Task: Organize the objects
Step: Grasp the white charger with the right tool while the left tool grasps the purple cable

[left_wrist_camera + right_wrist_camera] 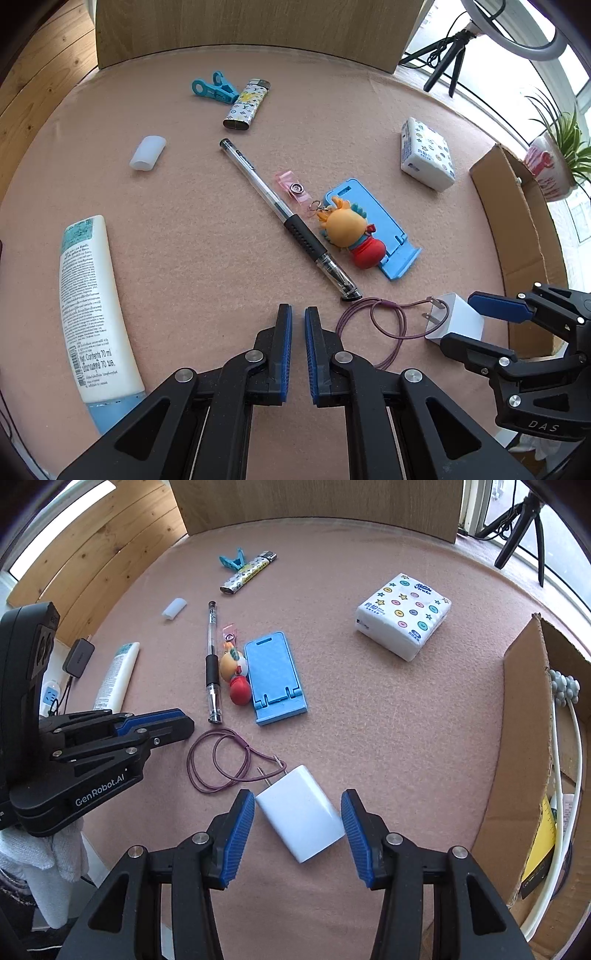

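Note:
My right gripper has its blue pads against both sides of a white plug charger that lies askew on the pink mat, prongs pointing away. A purple hair tie is looped around those prongs. My left gripper is shut with nothing between its pads, just left of the hair tie and below the tip of a clear pen. Beside the pen lie a doll keychain and a blue phone stand.
A lotion tube lies at the left. A white cap, a blue clip and a patterned lighter sit farther back. A tissue pack is at the back right, and an open cardboard box stands along the right edge.

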`<action>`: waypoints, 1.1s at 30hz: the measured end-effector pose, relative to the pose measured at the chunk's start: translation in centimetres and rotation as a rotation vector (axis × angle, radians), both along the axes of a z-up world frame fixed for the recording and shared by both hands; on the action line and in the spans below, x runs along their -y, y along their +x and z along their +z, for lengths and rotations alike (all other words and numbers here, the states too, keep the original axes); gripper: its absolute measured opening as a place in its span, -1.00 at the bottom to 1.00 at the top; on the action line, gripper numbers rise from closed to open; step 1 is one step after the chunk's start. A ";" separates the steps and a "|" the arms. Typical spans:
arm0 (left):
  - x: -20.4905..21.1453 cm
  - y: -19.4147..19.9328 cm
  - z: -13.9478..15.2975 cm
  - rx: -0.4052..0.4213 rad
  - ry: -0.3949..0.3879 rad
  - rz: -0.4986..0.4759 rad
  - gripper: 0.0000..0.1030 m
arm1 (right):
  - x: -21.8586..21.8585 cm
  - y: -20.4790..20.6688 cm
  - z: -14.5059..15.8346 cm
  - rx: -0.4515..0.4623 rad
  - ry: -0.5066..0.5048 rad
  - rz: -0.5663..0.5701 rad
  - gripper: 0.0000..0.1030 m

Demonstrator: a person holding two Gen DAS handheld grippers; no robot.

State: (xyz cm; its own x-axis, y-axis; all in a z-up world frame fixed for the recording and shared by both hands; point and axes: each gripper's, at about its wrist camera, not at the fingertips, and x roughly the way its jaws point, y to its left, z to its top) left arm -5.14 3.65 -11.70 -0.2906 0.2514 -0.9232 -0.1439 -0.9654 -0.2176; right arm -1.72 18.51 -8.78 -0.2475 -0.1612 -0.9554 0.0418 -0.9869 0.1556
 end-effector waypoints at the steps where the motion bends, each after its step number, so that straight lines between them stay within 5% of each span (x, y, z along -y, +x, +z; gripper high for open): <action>1: 0.2 0.1 0.1 0.007 0.018 0.009 -0.83 | 0.1 -0.1 -0.3 0.007 0.010 0.012 -0.12; 3: 0.2 0.4 0.2 0.036 0.067 0.008 -0.78 | 0.4 -0.2 -0.7 0.015 0.024 0.029 -0.12; 5: -0.2 0.7 0.2 0.064 0.118 0.001 -0.35 | 1.0 -0.4 -0.8 0.012 0.054 0.059 -0.12; 8: -1.0 0.6 0.6 0.048 0.133 -0.005 -0.07 | 1.7 -0.5 -1.1 0.009 0.092 0.088 -0.12; 13: -3.7 0.4 0.4 -0.006 0.007 -0.060 -0.10 | 1.9 0.0 -1.4 0.017 0.112 0.097 -0.32; 16: -4.5 0.7 0.3 -0.051 -0.089 -0.080 -0.42 | 1.7 0.7 -1.4 0.027 0.103 0.098 -0.37; 20: -3.7 0.5 0.3 -0.052 -0.087 -0.053 -0.73 | 1.2 2.1 -1.5 0.032 0.100 0.100 -0.37; 33: -2.8 1.9 0.7 -0.023 -0.044 -0.010 -0.81 | -1.3 2.5 -1.5 -0.007 0.087 -0.040 -0.38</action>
State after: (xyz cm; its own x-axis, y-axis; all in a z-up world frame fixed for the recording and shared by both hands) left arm -3.21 6.50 -10.96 -0.3093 0.2141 -0.9265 -0.1584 -0.9723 -0.1718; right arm 0.80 19.80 -10.29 -0.2586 -0.0674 -0.9636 0.0032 -0.9976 0.0689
